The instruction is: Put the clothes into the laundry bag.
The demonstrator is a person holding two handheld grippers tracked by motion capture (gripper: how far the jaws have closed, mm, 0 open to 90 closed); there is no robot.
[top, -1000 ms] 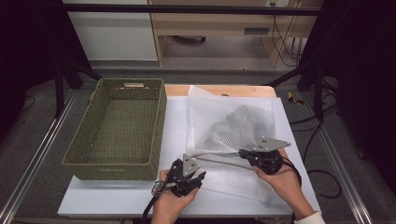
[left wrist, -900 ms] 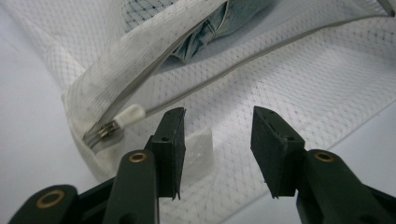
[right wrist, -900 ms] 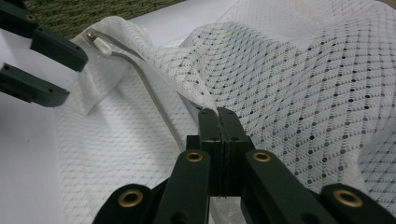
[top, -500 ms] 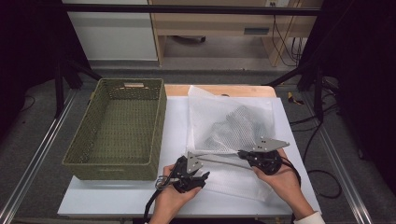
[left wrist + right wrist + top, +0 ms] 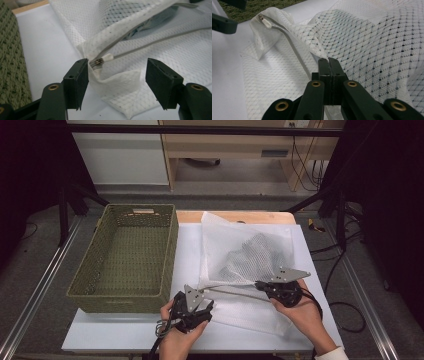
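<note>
A white mesh laundry bag (image 5: pixel 240 245) with dark clothing inside lies on the white table top. Its zipper runs along the near edge and ends in a small metal pull (image 5: pixel 102 60) at the bag's left corner. My left gripper (image 5: pixel 117 67) stands open around that corner. Its jaws have just been opening, and the pull and a fold of mesh lie loose between them, close to the left pad. In the high view the left gripper (image 5: pixel 202 302) is at the bag's near left. My right gripper (image 5: pixel 328 61) is shut on the bag's edge beside the zipper, to the right along the zipper (image 5: pixel 260 285).
A deep green woven basket (image 5: pixel 170 255) stands left of the bag, close to the left hand, with nothing inside. The white table top (image 5: pixel 125 332) shows bare in front of it. A dark metal frame and cables surround the table.
The left gripper's jaws have spread apart and let go of the zipper end, which now lies loose between them. The right gripper and the bag have stayed where they were.
</note>
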